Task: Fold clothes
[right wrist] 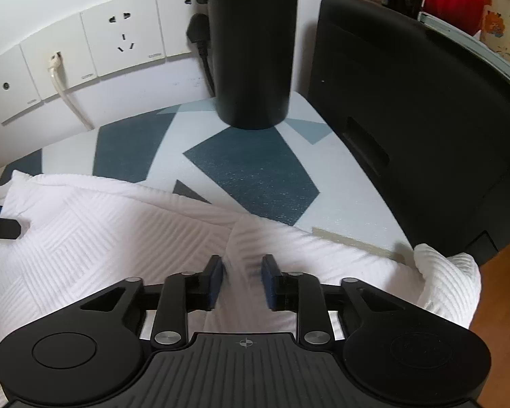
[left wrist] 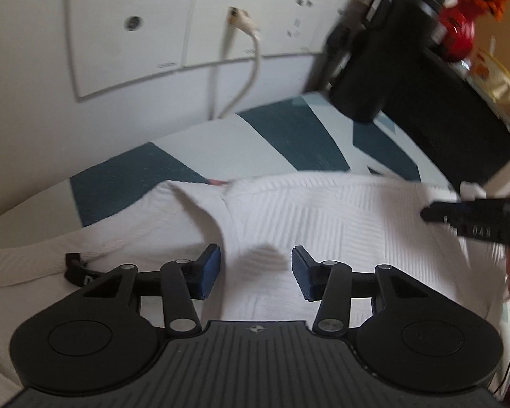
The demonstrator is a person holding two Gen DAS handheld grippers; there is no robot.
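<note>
Blue-padded fingers of the left gripper (left wrist: 255,273) stand wide apart over a white textured garment (left wrist: 323,217), with nothing between them; a small shadow falls on the cloth in the gap. The right gripper (right wrist: 243,280) has its jaws closer together, a narrow gap, and a raised ridge of the same white garment (right wrist: 95,238) runs up between the pads; whether the pads actually pinch the cloth cannot be told. In the left wrist view the right gripper (left wrist: 459,216) shows at the right edge, resting over the garment's far side.

The garment lies spread across a table cover (right wrist: 255,170) patterned in dark teal and pale shapes, and one corner of the cloth bunches up at the right edge of the table. Beyond the garment a black cylinder (right wrist: 253,51) stands on the cover, with a large black box (right wrist: 408,102) just beside it. Behind them the wall carries white socket plates (right wrist: 119,44), a pale cable (right wrist: 64,91) hanging from one.
</note>
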